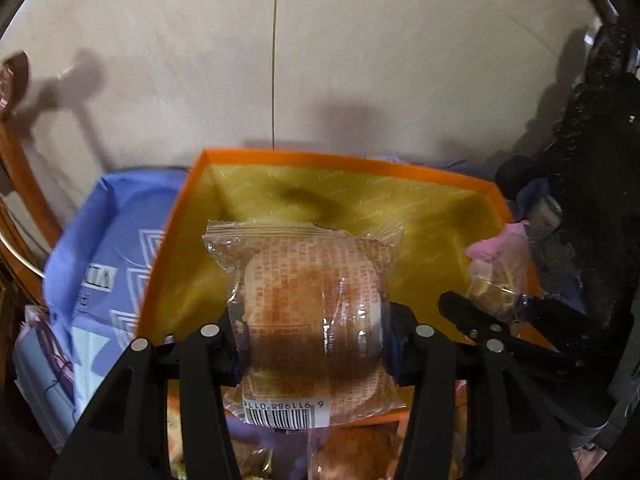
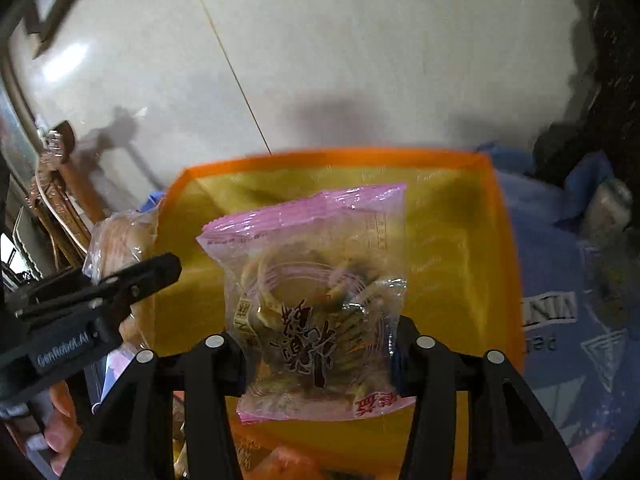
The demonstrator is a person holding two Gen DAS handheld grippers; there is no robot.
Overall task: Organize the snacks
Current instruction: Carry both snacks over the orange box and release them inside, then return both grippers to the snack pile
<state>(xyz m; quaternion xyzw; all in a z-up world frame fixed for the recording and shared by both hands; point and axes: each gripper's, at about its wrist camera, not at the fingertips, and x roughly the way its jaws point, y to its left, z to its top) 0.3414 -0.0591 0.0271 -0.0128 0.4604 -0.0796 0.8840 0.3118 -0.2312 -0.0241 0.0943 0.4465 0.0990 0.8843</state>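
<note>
Fingers (image 1: 230,344) clamp your bun packet (image 1: 308,320), right gripper (image 2: 320,354) pink-sealed snack (image 2: 316,280); orange box (image 1: 344,162) floor lies 12 o'clock, left nearer.

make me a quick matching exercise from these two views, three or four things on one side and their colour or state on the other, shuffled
Things:
1. bun packet
2. pink-edged snack packet
3. box
4. blue bag

States:
A. orange rim, yellow inside, nothing lying in it
B. held in the right gripper
C. lies beside the box
D. held in the left gripper

Pairs: 1-D, 2-B, 3-A, 4-C
</note>
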